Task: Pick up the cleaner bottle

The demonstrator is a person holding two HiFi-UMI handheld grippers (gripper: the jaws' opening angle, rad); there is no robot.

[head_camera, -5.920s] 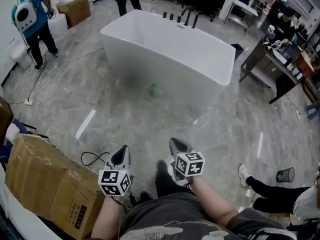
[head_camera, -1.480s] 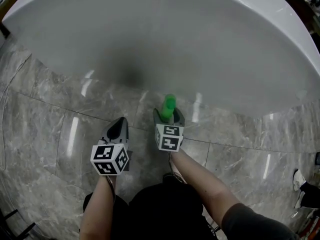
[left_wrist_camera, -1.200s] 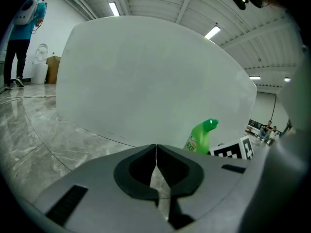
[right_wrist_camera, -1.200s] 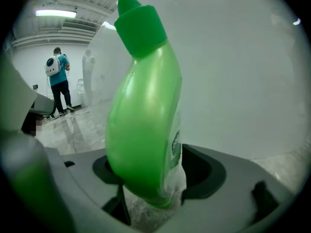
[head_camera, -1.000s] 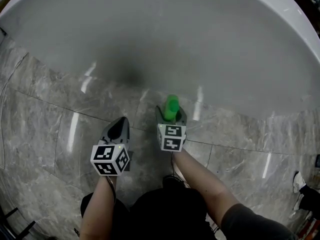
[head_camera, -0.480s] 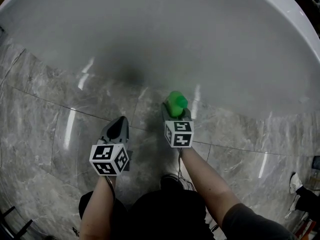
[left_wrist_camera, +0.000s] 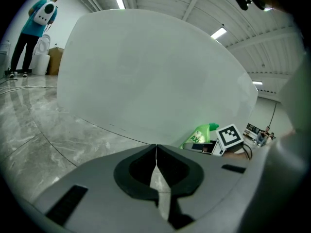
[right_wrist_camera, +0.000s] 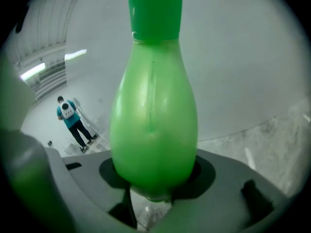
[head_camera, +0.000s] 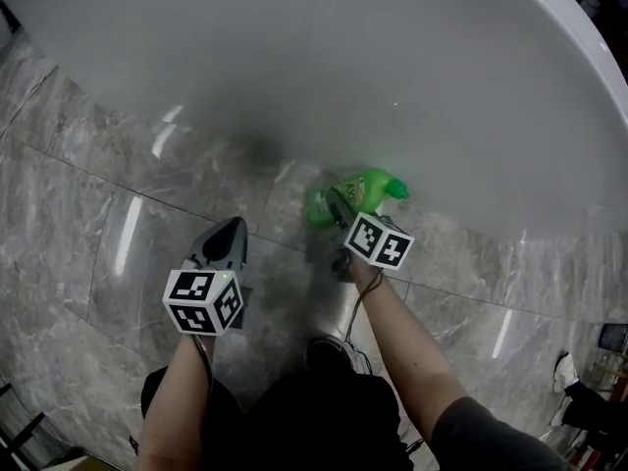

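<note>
The right gripper had just closed its fingers on the bottle, tilted and seemingly barely lifted, while the left gripper was clenched empty.

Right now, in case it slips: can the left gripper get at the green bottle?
Probably yes: only bare floor lies between the left gripper and the green bottle, but its jaws are shut.

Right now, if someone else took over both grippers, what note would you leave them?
Right gripper: jaws have just been closing and now clamp the body of the green cleaner bottle, which is tilted.
Left gripper: jaws together, nothing between them.
Bottle is beside the white bathtub, over the grey floor.
Done: bottle gripped.
Left: lift it clear. I cannot tell whether it is off the floor yet.
</note>
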